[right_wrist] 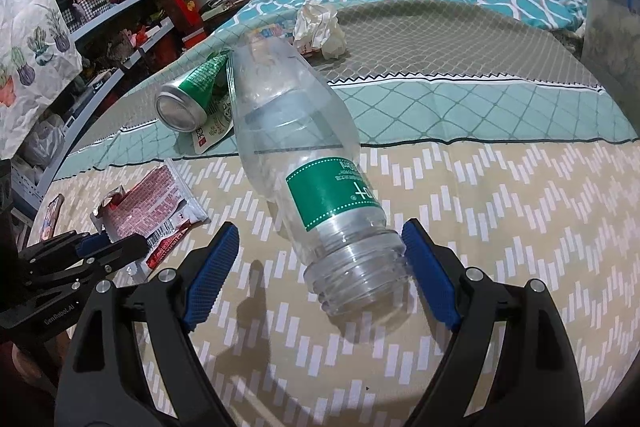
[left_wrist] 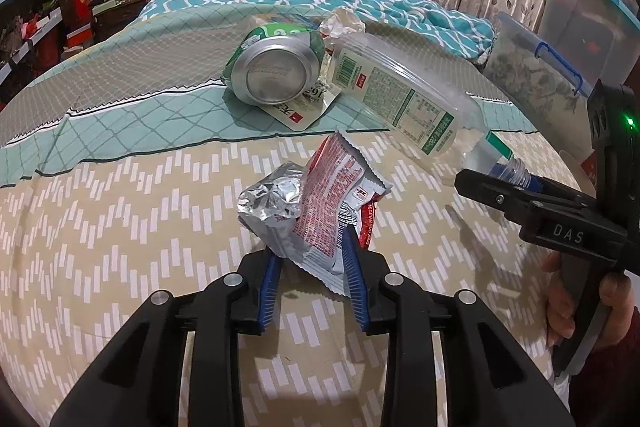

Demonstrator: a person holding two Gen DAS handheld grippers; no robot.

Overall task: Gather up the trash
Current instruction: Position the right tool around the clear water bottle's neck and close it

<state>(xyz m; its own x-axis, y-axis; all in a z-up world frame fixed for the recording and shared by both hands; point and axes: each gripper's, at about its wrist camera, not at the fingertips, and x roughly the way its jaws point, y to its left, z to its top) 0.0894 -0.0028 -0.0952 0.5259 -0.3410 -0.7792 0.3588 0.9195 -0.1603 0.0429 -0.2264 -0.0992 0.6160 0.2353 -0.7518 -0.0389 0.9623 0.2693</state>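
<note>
- The red-and-silver snack wrapper (left_wrist: 320,203) stands on the bed (left_wrist: 120,227) between the left gripper (left_wrist: 312,279) pads, which look loose around it: judged likely to slip free if lifted.
- The right gripper (right_wrist: 320,267) gapes wide around the clear plastic bottle (right_wrist: 304,155) neck, one pad touching; the bottle could roll away.
- A green can (left_wrist: 276,67) lies beyond.
</note>
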